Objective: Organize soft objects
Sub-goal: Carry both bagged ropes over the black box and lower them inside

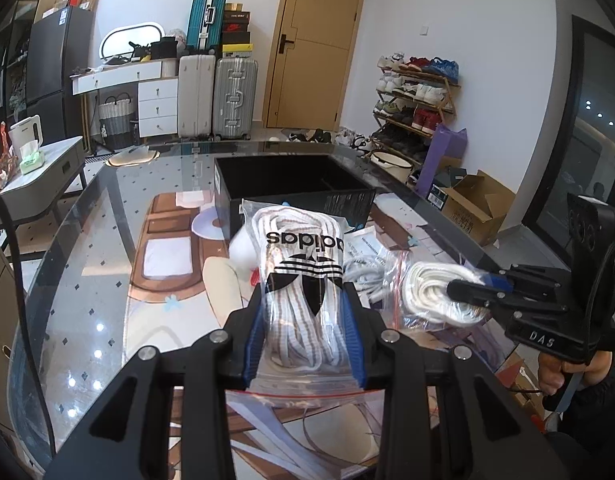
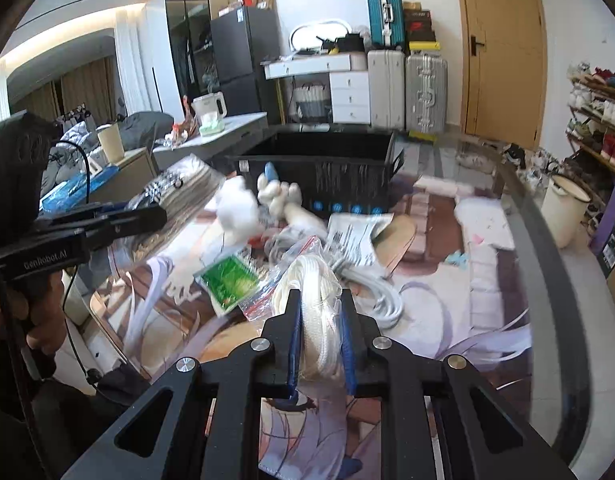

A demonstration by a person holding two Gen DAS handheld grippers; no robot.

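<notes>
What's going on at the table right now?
A person holds both grippers over the table. The left gripper is shut on an Adidas bag of laces; the right gripper is shut on a bagged white cord coil. The black bin stands open behind them, and more packets lie loose.

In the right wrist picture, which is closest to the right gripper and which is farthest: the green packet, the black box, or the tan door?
1. Green packet: just left of the right gripper, on the table.
2. Black box: farther back, mid-table.
3. Tan door: farthest, on the far wall, upper right.
</notes>
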